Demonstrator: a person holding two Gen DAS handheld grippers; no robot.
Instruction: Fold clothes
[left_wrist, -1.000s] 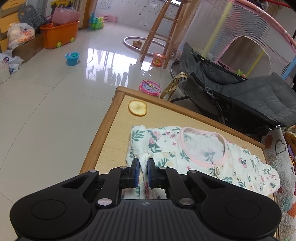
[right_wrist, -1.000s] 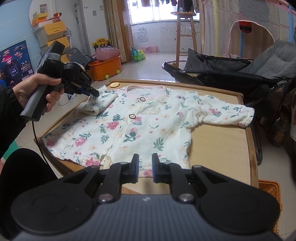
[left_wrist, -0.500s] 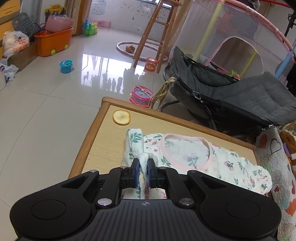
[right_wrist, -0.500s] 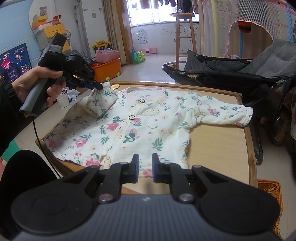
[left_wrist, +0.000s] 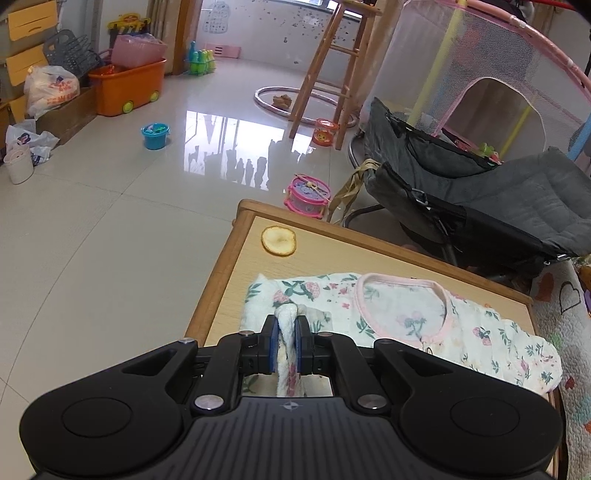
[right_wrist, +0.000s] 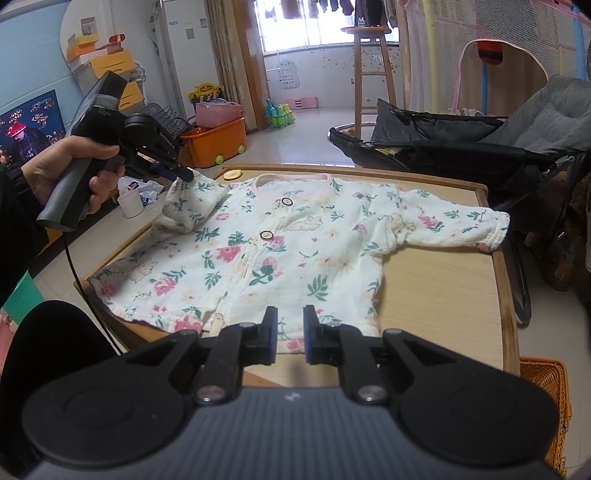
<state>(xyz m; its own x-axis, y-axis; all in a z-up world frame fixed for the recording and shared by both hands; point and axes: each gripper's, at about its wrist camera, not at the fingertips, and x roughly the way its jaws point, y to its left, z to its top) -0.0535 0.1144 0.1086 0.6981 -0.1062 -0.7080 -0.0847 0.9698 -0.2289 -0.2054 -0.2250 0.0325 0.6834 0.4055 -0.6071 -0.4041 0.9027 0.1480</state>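
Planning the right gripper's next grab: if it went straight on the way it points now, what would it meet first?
Probably the hem of the floral shirt, which lies right ahead of the right gripper and between its parted, empty jaws. Depth is unclear, so it may still hang just short of the cloth.

Floral baby top (right_wrist: 280, 251) lies face-up on my table (right_wrist: 443, 295), buttoned, pink collar away; one sleeve (right_wrist: 192, 201) lifted, other sleeve (right_wrist: 461, 225) spread flat.

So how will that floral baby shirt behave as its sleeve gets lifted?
Probably floppy: the sleeve droops in folds from the left gripper. Likely light, since the rest of the floral shirt lies flat on the table. It should crease easily.
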